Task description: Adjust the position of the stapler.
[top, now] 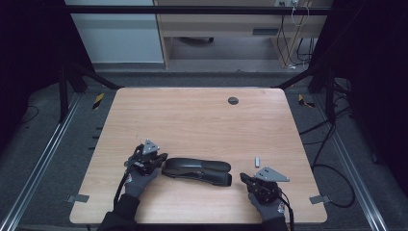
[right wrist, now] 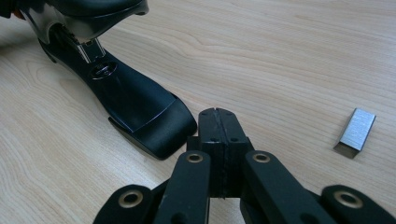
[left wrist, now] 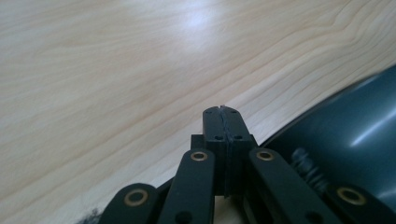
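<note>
High view: the black stapler lies lengthwise near the front edge of the wooden table, between your two hands; the left gripper sits just beside its rear end, the right gripper just beside its nose, and a small strip of staples rests apart to the right. Judged from this layout, the step in hand is loading the stapler, so spread a tool before you reach, and steady the body with one while the other works. Left gripper view: your left gripper has its jaws pressed together on nothing, over pale, matt wood grain, with the stapler's smooth, glossy, curved shell close at the right. Right gripper view: your right gripper is likewise pressed together and empty; the stapler shows a flat, tapered, shiny base with a metal anvil and raised head, and the strip of staples is a small, ribbed, silvery block, likely slippery, so pinch it across its flat sides.
</note>
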Motion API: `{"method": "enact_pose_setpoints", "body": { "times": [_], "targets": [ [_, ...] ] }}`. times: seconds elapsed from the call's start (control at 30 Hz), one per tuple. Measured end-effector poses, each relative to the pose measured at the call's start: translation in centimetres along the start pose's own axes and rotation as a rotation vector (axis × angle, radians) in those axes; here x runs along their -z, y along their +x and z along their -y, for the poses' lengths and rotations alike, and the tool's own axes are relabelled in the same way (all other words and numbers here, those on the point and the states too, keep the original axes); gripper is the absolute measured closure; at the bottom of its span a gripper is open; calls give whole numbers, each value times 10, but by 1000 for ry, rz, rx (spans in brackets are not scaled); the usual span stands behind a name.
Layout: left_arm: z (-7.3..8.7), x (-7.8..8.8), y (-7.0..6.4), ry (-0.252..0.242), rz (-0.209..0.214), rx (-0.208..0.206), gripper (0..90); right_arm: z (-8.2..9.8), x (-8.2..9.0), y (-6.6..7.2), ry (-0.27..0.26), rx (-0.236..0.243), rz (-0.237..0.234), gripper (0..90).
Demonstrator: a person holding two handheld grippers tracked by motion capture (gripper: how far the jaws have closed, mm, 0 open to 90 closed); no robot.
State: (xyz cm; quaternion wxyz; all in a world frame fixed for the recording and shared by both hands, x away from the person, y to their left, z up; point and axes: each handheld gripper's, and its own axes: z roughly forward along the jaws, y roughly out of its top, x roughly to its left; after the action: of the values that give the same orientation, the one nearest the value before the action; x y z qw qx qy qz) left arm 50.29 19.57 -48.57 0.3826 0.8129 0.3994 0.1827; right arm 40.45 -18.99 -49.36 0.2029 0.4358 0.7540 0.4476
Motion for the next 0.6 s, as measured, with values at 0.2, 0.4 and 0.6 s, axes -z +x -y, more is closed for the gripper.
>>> {"method": "enact_pose_setpoints", "body": {
  "times": [0.2,0.4,0.6],
  "targets": [
    [-7,-3,-5,16,26,-30,900,-1,2,0,-13,8,-3,900],
    [-3,3,-11,25,27,-44,900,-1,3,-1,-15,5,-2,900],
    [-1,8,-18,45,4,-69,900,-2,4,-1,-20,8,1,900]
  ]
}}
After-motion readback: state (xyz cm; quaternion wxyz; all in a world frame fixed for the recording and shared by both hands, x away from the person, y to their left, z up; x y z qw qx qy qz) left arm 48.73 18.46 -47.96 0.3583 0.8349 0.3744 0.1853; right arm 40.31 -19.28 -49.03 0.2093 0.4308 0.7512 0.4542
